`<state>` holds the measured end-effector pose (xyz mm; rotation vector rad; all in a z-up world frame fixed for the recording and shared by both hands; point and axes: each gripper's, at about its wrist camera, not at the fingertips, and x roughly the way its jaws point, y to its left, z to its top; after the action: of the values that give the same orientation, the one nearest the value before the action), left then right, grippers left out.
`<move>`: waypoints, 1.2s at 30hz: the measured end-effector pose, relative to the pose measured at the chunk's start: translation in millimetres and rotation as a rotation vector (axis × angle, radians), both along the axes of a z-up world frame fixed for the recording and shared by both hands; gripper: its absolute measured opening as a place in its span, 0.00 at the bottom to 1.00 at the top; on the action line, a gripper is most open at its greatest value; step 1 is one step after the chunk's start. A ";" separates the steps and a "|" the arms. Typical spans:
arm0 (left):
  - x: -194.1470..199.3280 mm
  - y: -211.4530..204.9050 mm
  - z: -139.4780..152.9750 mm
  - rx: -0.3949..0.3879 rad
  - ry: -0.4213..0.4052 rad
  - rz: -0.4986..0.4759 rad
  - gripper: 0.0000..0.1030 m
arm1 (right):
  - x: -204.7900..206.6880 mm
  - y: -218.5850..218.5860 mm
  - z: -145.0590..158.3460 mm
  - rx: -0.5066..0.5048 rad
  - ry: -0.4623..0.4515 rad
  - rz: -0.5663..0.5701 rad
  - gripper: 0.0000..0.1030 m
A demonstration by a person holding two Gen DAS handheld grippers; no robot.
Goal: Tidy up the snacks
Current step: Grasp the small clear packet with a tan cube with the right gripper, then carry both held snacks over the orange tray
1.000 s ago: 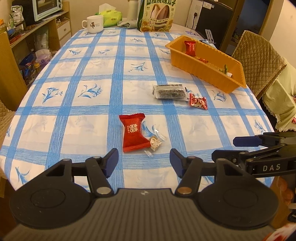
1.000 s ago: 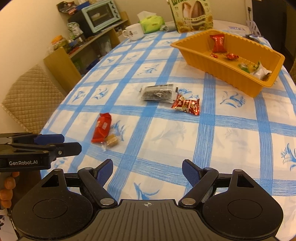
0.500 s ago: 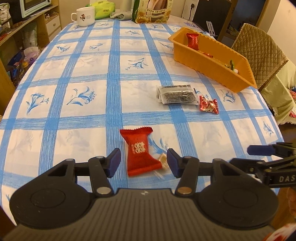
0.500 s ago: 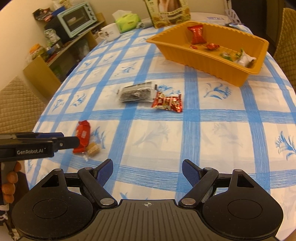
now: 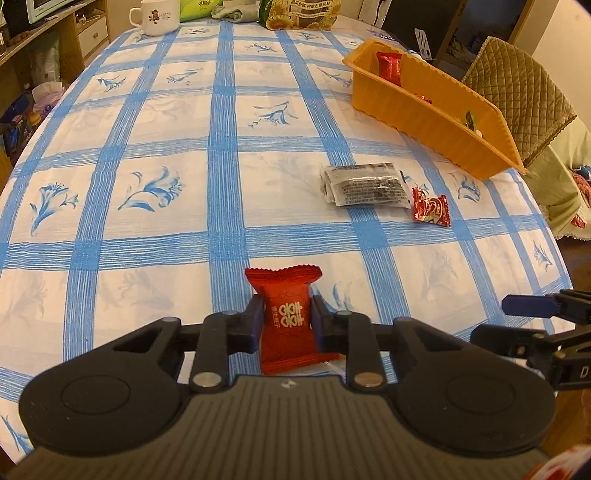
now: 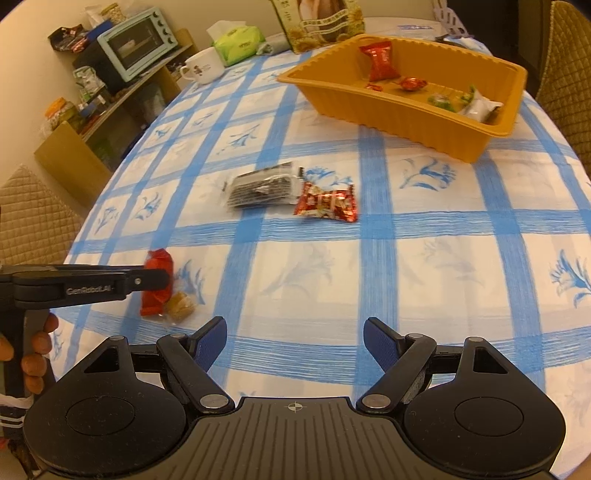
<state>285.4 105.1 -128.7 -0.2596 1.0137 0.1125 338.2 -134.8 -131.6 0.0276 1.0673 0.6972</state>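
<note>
A red snack packet (image 5: 284, 295) lies on the blue-checked tablecloth near the front edge, between the jaws of my left gripper (image 5: 286, 319). The jaws are closing and both pads touch the packet's sides. In the right wrist view the left gripper (image 6: 155, 277) covers the same packet (image 6: 159, 258), with a small tan candy (image 6: 180, 303) beside it. My right gripper (image 6: 294, 341) hovers open and holds nothing. A grey-black packet (image 5: 365, 186) and a red foil candy (image 5: 430, 210) lie mid-table. The orange tray (image 5: 424, 110) at the far right holds several snacks.
A white mug (image 5: 157, 16), a green tissue pack (image 6: 238, 40) and a sunflower-seed bag (image 5: 299, 13) stand at the table's far end. A quilted chair (image 5: 517, 92) is behind the tray. A shelf with a toaster oven (image 6: 136, 42) stands to the left.
My left gripper moved forward and down over the red packet, and its jaws narrowed from wide apart onto the packet's sides. The right gripper stayed open and rolled slightly.
</note>
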 end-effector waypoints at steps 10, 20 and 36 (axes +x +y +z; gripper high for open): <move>-25.7 32.1 6.8 0.012 -0.007 0.100 0.19 | -9.6 50.8 -5.6 0.033 0.032 0.178 0.59; -49.5 53.3 11.8 0.011 -0.011 0.181 0.19 | -12.5 103.9 -20.6 0.044 0.074 0.289 0.46; -51.9 59.8 13.0 0.014 -0.010 0.199 0.19 | -29.3 137.4 -24.8 -0.111 -0.184 0.430 0.20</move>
<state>233.5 164.8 -115.7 -0.3476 0.9755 0.2982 308.9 2.7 -156.4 -0.3655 0.9398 1.0047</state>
